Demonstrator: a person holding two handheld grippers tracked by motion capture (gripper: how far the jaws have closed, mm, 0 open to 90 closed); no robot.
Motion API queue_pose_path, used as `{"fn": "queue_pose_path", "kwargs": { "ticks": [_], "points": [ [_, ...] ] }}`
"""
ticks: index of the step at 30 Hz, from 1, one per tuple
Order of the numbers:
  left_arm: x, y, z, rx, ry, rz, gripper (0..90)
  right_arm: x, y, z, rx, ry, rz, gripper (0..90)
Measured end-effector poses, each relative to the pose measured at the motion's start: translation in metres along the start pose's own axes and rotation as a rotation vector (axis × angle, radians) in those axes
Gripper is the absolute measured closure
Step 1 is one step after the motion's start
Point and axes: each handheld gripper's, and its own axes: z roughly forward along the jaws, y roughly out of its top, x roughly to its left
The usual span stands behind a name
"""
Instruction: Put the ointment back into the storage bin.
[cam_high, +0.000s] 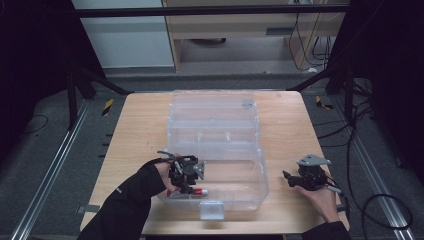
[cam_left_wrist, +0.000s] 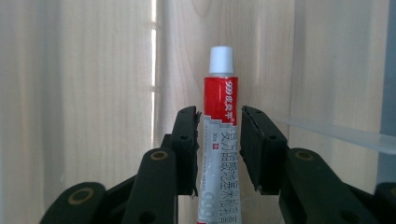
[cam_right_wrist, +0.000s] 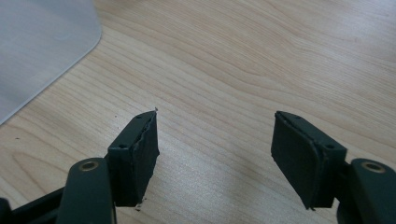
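A red and white ointment tube (cam_left_wrist: 221, 93) with a white cap stands between the jaws of my left gripper (cam_left_wrist: 219, 140), which is shut on its silver lower half. From above, the left gripper (cam_high: 192, 189) reaches into the front left corner of a clear plastic box (cam_high: 261, 167), and the tube's red end (cam_high: 201, 191) pokes out low over the box floor. My right gripper (cam_high: 288, 178) rests on the table to the right of the box. Its jaws (cam_right_wrist: 215, 149) stand wide open over bare wood, with nothing between them.
The box's clear lid (cam_high: 212, 107) lies folded back toward the far edge of the wooden table (cam_high: 137, 135). A grey latch (cam_high: 211, 210) hangs at the box's front. A rounded corner of the box (cam_right_wrist: 42, 46) shows at the right gripper view's upper left. Cables trail at the right.
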Motion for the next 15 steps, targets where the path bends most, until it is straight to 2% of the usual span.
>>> {"fn": "queue_pose_path", "kwargs": {
  "ticks": [1,5,6,7,15],
  "points": [
    [-0.001,-0.001,-0.003,-0.015,0.009,-0.017,65.3,0.000,0.000,0.000,-0.001,0.000,0.001,32.0],
    [-0.001,-0.006,-0.020,-0.092,0.051,0.022,63.2,0.000,0.000,0.000,-0.001,-0.001,0.008,32.0],
    [-0.003,-0.008,-0.023,-0.109,0.059,0.001,62.1,0.000,0.000,-0.001,-0.002,0.000,0.008,32.0],
    [-0.001,-0.009,-0.027,-0.121,0.075,0.018,60.8,0.000,0.000,-0.001,-0.002,0.000,0.010,32.0],
    [-0.010,-0.021,-0.052,-0.297,0.126,-0.104,56.6,-0.001,0.000,-0.001,-0.002,-0.001,0.022,32.0]
  ]
}}
